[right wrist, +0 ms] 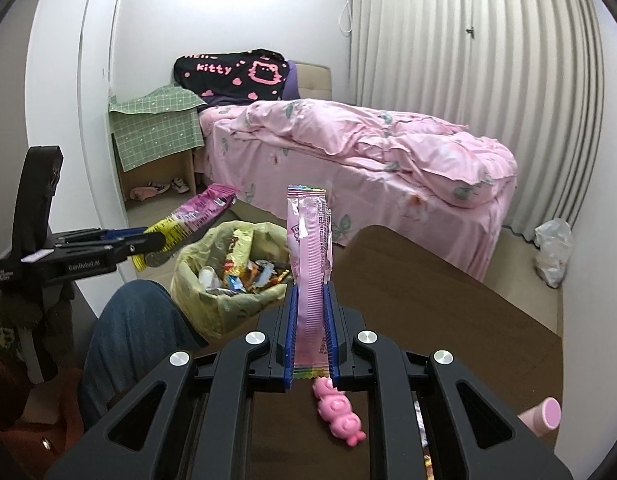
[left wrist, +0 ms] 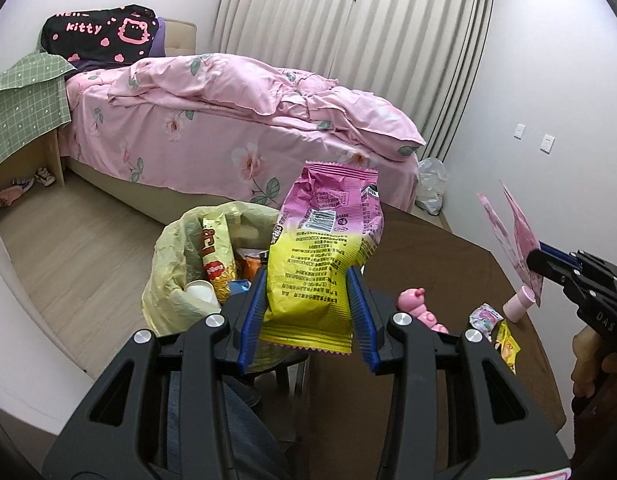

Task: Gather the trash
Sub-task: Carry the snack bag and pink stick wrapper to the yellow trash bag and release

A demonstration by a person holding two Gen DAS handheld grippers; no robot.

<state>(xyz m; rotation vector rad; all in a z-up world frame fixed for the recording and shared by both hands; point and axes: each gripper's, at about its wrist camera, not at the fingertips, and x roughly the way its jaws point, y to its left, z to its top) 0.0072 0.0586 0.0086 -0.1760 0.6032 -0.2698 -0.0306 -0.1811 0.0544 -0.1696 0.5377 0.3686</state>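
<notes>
Bedroom with pink-quilted bed [left wrist: 244, 112], brown table [left wrist: 428, 248], yellow-lined trash bin [right wrist: 228, 292] beside it. Left tool [left wrist: 308, 300] clamped on pink-and-yellow snack bag [left wrist: 324, 240], held over bin; right tool [right wrist: 310, 320] pinched shut on slim pink wrapper [right wrist: 310, 248], above table edge. Both probably light, crinkly, slippery; best gripped mid-body.

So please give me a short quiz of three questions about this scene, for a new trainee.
1. True or false: the left gripper holds a pink and yellow snack bag.
2. What does the right gripper hold? A) cup B) pink wrapper C) toy
3. Where does the pink toy lie?

Key: 1 true. 2 B, the pink wrapper. 3 on the brown table, not in the trash bag.
</notes>
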